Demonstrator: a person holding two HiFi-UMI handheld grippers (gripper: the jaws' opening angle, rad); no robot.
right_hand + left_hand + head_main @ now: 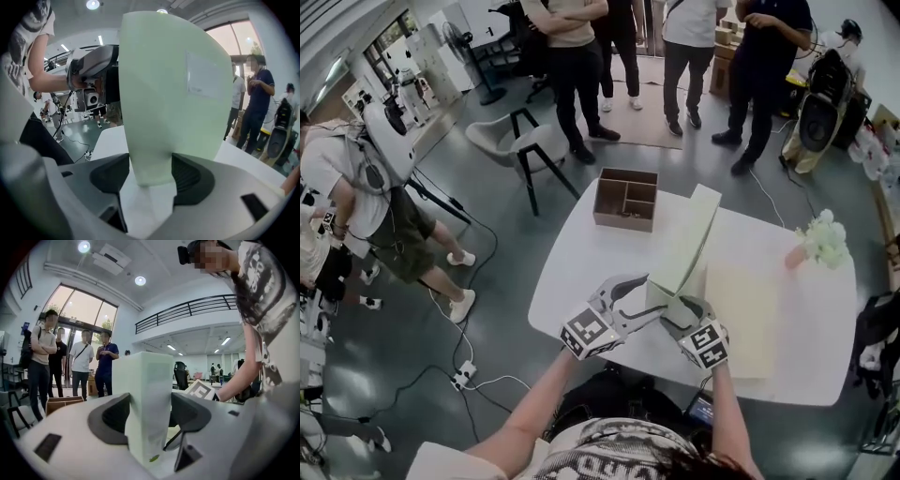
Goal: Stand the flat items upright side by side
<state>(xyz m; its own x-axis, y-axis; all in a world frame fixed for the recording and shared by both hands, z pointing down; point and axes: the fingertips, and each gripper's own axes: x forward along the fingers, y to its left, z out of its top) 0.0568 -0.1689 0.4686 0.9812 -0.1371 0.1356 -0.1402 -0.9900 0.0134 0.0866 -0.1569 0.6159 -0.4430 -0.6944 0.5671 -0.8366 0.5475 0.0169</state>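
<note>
Two grippers: our left gripper [151, 416] and right gripper [151, 176] both hold the near end of one pale green flat box [689, 239].
Left jaws: partly apart, with the pads pressing both faces of the box at its narrow upright edge.
Right jaws: partly apart, clamped across the box low down, with its broad face rising above them.
Box position: it stands on its long edge on the white table [581, 281], roughly upright. Its far end points toward the wooden organiser [625, 199].
Second flat item: a cream panel [742, 319] lies flat on the table just to the right of the box, and neither gripper touches it.
Weight and stiffness: we judge the box light and rigid, because it keeps its shape when held from one end.
Surface: the faces look smooth, so we expect them to slip under a weak pinch.
Balance: it is tall and thin, so we think it will tip sideways easily once let go.
Where to hold: we would grip low, with the pads flat on the two broad faces.
Cream panel: it will likely need one edge lifted before the jaws can close on it.
</note>
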